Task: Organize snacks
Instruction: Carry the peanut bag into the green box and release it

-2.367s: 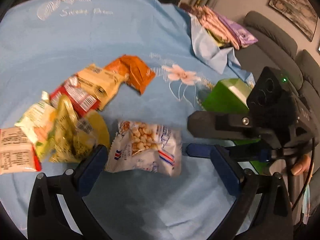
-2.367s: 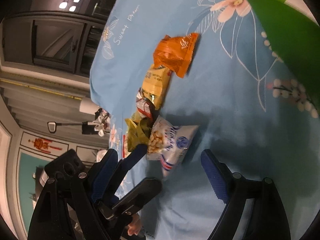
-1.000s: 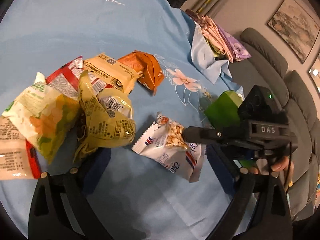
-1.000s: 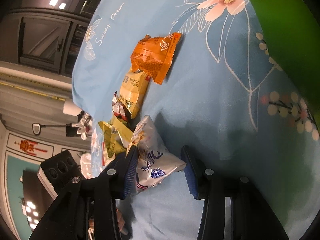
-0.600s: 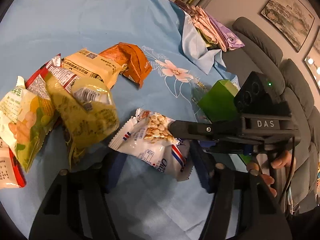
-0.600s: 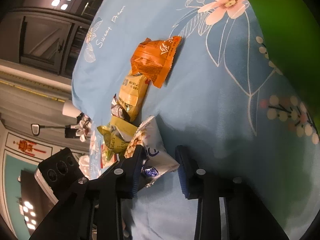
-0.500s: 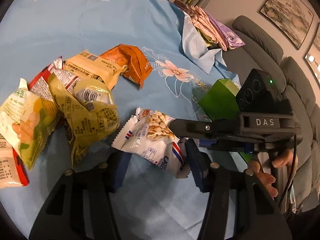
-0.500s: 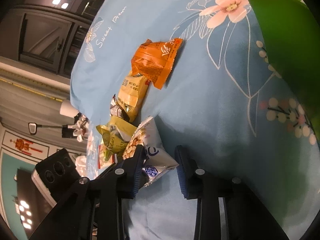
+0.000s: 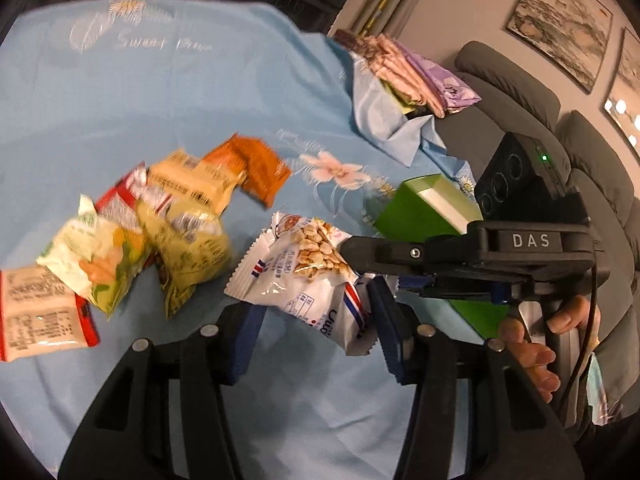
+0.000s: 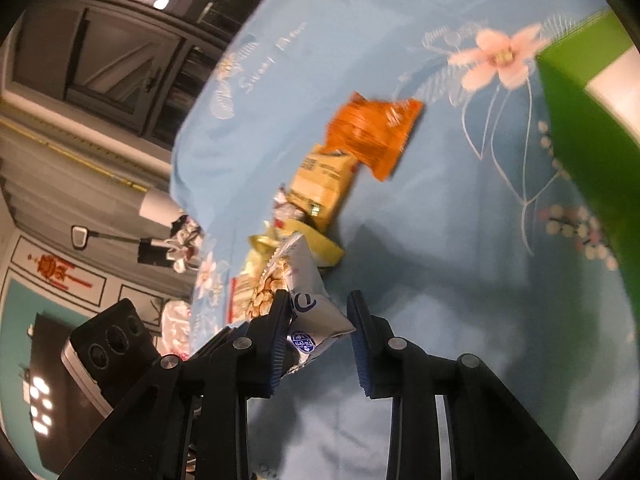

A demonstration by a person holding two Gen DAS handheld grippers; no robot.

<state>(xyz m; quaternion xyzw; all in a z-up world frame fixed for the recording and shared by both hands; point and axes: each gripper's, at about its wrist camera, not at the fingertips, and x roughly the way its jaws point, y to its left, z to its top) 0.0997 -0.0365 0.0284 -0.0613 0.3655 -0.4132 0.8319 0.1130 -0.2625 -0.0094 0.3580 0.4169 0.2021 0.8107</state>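
Note:
A white peanut bag (image 9: 304,280) hangs a little above the blue tablecloth (image 9: 160,100), held from two sides. My left gripper (image 9: 316,328) has its blue pads against the bag's two ends, and its jaws are still closing on it. My right gripper (image 10: 318,320) is shut on one corner of the same bag (image 10: 304,296). In the left wrist view the right gripper's fingers (image 9: 380,250) reach in from the right over the bag. A green box (image 9: 424,208) stands just behind, and it also shows in the right wrist view (image 10: 580,120).
Loose snacks lie to the left: an orange packet (image 9: 256,164), a pale yellow packet (image 9: 192,184), an olive bag (image 9: 188,240), a green-white bag (image 9: 96,256) and a red-white packet (image 9: 36,312). Folded cloths (image 9: 408,76) and a grey sofa (image 9: 520,92) lie beyond the table.
Both grippers have closed on the peanut bag and risen, and the bag has come up off the cloth with them. The other snacks stay where they were.

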